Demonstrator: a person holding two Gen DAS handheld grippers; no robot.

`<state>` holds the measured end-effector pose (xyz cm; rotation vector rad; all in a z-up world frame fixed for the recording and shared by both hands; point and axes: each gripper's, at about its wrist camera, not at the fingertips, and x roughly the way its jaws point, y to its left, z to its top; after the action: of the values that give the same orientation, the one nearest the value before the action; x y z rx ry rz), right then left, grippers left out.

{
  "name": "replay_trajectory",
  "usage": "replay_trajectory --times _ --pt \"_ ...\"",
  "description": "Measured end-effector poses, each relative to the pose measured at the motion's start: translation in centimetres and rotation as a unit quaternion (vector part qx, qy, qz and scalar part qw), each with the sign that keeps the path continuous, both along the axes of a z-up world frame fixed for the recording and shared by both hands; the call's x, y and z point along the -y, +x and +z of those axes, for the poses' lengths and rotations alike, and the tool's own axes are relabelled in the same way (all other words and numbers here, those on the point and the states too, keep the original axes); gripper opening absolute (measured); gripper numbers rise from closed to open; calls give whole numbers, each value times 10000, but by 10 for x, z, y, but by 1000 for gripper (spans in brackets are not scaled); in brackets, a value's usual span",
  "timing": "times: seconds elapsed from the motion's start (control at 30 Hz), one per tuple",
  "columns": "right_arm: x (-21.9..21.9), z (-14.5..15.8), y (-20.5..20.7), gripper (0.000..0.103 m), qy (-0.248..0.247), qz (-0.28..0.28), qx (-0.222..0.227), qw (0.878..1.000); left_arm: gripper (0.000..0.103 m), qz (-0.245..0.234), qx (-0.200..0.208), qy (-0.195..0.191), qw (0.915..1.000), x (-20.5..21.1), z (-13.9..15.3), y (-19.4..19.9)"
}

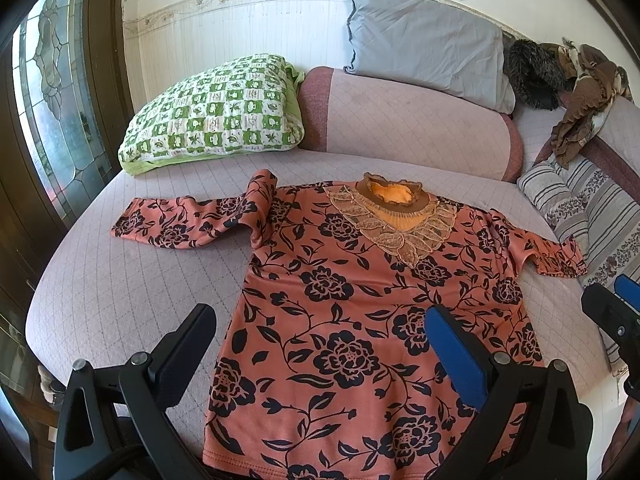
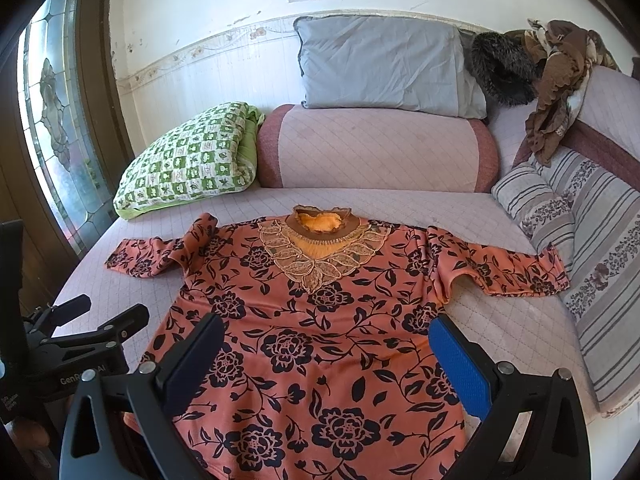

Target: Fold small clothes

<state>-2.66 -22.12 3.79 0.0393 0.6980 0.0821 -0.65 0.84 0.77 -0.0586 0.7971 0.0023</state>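
Both tongs stand wide open and hold nothing: the left tongs point(image 1: 320, 344) hover over the lower left of the top point(image 1: 360, 320), the right tongs point(image 2: 326, 354) over its lower middle, neither seeming to touch it. That top lies flat, front up, on the bed point(image 1: 120, 300), collar point(image 1: 394, 196) away from the tongs and sleeves spread to either side. It looks light, soft and limp, so it should sag when lifted; hem corners or shoulder seams seem the best places to pinch.
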Motion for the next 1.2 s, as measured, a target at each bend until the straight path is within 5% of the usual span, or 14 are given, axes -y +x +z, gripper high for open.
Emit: replay_trajectory --times 0.17,0.3,0.47,0.67,0.8,0.93,1.07,1.13,1.17,1.2 --pt "28 -37 13 103 516 -74 -548 9971 103 28 -401 63 9992 -10 -37 9" --pt "104 -85 25 103 1602 -711 -1147 9778 103 19 -895 91 9959 -14 -72 16" --pt "212 -107 43 103 2048 -1777 -920 9581 103 -147 -1095 357 9932 -2 -98 27" --pt "357 -146 97 102 3261 -2959 -617 8957 103 -327 -1236 419 9909 12 -117 44" --pt "419 -172 134 91 3279 -3732 -707 8650 103 -265 -963 500 9937 11 -116 58" --pt "443 -181 165 88 2905 -4073 -767 8625 103 -292 -772 553 9950 11 -127 74" --pt "453 -192 185 87 2561 -4486 -766 8528 103 -276 -1383 410 9892 3 -168 89" --pt "455 -191 196 85 2394 -4517 -839 8553 103 -274 -1054 202 9938 -4 -169 83" --pt "456 -190 206 75 2236 -4497 -956 8594 103 -303 -1033 207 9940 -4 -171 83" --pt "456 -188 211 50 2150 -4475 -1011 8622 103 -343 -999 244 9941 -3 -173 83"
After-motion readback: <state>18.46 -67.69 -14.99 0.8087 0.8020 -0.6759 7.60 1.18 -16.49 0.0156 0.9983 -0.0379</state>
